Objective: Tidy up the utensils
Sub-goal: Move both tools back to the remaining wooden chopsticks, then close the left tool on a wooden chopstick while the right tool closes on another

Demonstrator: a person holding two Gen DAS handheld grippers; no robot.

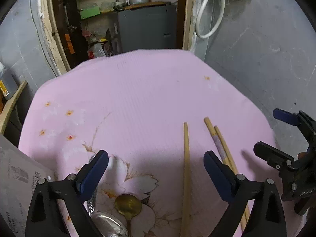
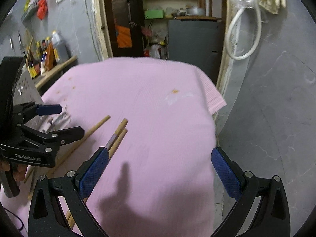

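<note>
– Where are the utensils?
– On my pink cloth (image 1: 150,98): one chopstick (image 1: 186,167) between my left gripper (image 1: 156,169) fingers, untouched, a pair (image 1: 221,144) at one o'clock, brass spoon (image 1: 128,206) at six.
– Grippers?
– Left spread wide; right gripper (image 2: 160,169) gapes too, holding nothing.

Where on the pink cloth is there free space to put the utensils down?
The far half of the pink cloth, beyond the chopsticks, is bare, as is its right side. The near left corner is crowded: brass spoon, steel spoon, chopsticks.
</note>
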